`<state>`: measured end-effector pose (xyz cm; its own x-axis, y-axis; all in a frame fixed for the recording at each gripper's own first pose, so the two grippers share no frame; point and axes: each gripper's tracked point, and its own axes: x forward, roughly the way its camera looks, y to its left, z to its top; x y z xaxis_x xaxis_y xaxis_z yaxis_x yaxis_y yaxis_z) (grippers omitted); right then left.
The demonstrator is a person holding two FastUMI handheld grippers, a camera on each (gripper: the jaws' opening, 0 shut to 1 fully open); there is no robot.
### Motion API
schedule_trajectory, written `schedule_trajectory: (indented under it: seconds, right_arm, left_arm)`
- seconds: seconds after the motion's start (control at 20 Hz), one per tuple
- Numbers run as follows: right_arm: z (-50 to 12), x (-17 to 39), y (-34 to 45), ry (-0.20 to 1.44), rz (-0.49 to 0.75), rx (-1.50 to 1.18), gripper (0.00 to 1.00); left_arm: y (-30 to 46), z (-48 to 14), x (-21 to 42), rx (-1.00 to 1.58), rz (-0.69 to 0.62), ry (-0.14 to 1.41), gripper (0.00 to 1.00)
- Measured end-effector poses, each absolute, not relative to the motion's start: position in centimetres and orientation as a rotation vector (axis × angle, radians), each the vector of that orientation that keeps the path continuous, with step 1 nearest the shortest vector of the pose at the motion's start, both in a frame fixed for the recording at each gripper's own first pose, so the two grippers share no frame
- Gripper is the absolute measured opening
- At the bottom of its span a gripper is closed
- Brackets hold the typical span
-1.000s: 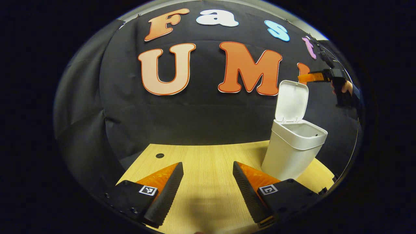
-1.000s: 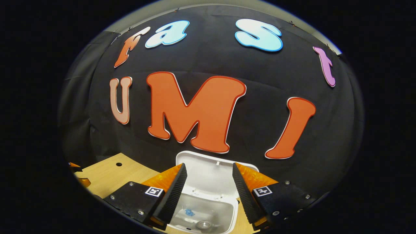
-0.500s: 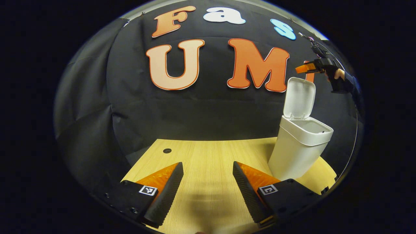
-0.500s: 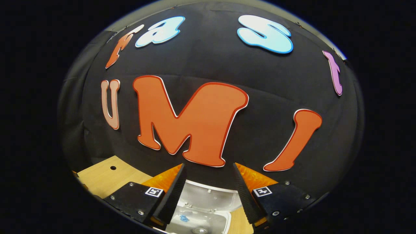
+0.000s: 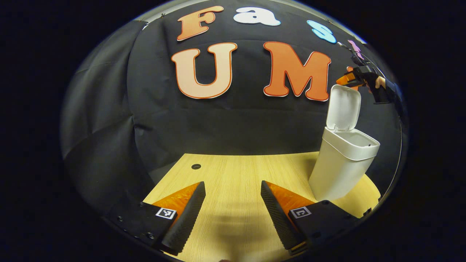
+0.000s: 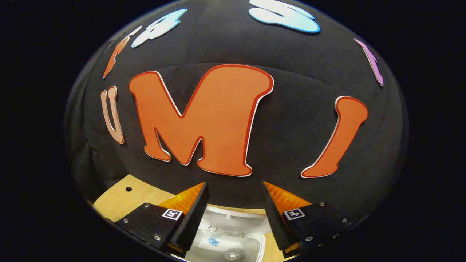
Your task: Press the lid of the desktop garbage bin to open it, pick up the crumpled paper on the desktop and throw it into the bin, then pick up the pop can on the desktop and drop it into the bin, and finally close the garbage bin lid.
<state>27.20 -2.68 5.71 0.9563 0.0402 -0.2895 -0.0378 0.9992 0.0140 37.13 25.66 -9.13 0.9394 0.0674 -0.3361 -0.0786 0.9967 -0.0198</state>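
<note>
Nearest in the left gripper view, the left gripper [image 5: 233, 203] hangs low over the bench [image 5: 236, 174] with its fingers [image 5: 184, 218] spread apart and nothing between them. It sits well apart from the garbage bin [image 5: 340, 165], which reads as a waiting pose that leaves the bin's mouth free for the other hand.

Farther off, the garbage bin stands on the right part of the bench, its lid [image 5: 343, 107] tipped up and back on its hinge, so the opening faces upward. No crumpled paper or pop can lies on the bare bench in that view.

In the right gripper view, the right gripper [image 6: 233, 211] is above the bin with its fingers likewise released and empty. Between and below them the inside of the bin shows: a round metal end that looks like the pop can [image 6: 230, 255] lies at the bottom, and a pale shape with a blue mark [image 6: 213, 241], probably the crumpled paper, lies beside it. Judged from this, both throws are done and only the closing remains.

Farthest in the left gripper view, the right gripper sits just above and behind the top edge of the raised lid, held by a hand [image 5: 380, 83]. That height suits coming down on the lid to push it forward and shut. Whether it touches the lid, I cannot tell.
</note>
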Motion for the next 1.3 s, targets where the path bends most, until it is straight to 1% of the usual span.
schedule_trajectory:
  seconds: [0.2,0.35,0.65,0.7,1.05,1.3]
  right_arm:
    - [4.8,25.2,-2.3,0.347,0.063,0.054,0.86]
    - [3.4,23.3,-2.0,0.428,0.086,0.104,0.86]
    - [1.1,20.1,-0.8,0.502,0.121,0.047,0.86]
    - [0.7,19.7,-0.6,0.512,0.127,0.039,0.84]
    - [-3.2,15.7,0.0,0.623,0.153,0.099,0.86]
    - [-5.0,14.3,0.3,0.673,0.160,0.118,0.86]
  left_arm:
    - [25.3,-9.2,37.4,-0.031,0.063,0.346,0.98]
    - [25.0,-8.9,37.7,-0.020,0.044,0.341,0.98]
    - [24.6,-9.3,37.9,-0.036,0.028,0.351,0.97]
    - [24.5,-9.3,37.9,-0.038,0.026,0.350,0.98]
    - [24.3,-9.7,37.8,-0.023,0.016,0.354,0.98]
    - [23.7,-10.0,37.9,-0.020,-0.005,0.363,0.97]
